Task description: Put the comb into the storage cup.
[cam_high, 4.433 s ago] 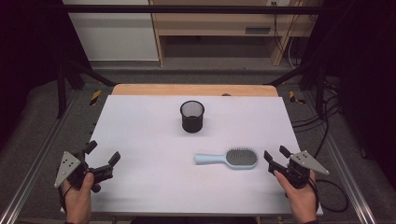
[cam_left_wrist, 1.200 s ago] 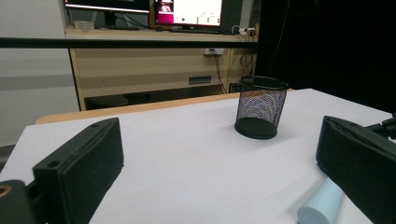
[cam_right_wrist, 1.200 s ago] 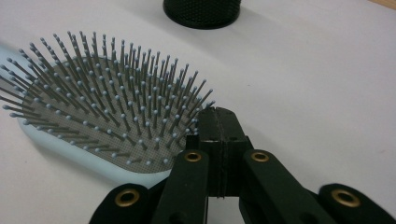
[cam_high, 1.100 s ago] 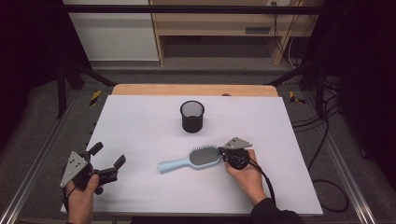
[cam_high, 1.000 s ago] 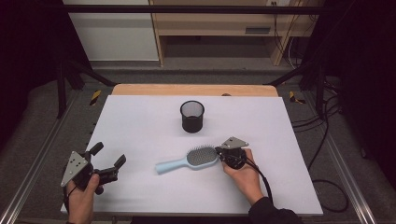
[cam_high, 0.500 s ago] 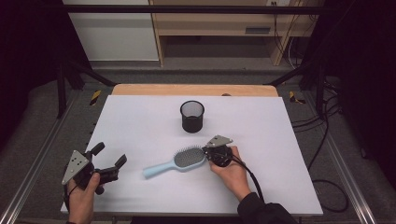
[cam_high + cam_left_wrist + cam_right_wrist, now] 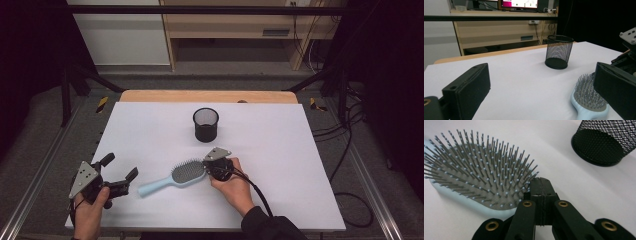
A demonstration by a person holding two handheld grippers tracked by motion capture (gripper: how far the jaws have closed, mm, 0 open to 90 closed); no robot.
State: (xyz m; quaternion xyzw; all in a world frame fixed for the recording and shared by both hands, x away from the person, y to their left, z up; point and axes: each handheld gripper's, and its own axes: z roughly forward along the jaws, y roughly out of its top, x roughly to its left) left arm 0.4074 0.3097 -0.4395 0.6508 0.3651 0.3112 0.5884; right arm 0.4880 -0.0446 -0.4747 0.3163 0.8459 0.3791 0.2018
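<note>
Right gripper (image 7: 209,168) has its jaws pressed flat together with nothing pinched between them, and their closed tip sits against the far-right end of the hairbrush (image 7: 174,177) head – in the right gripper view the tip (image 7: 541,185) butts into the outermost bristles of the brush (image 7: 477,178). Compared with a few seconds back, when this gripper rested at the near-right corner and the brush lay level, handle pointing left, right of centre, the hand has come in and shoved the brush leftward across the white table (image 7: 300,150); over the last second the brush has slid further left and swung, so its handle now angles toward the near left and the head lies just near of the mesh cup (image 7: 205,124), apart from it. That reads as a push, not a pick-up – the brush is being delivered toward the other hand. Left gripper (image 7: 119,173) holds its spot at the near-left edge, jaws spread wide and empty, and in the left gripper view the brush head (image 7: 587,100) already sits just beside its right jaw. My guess is the handle end is nearly within reach for a grasp, with the cup as the likely destination
</note>
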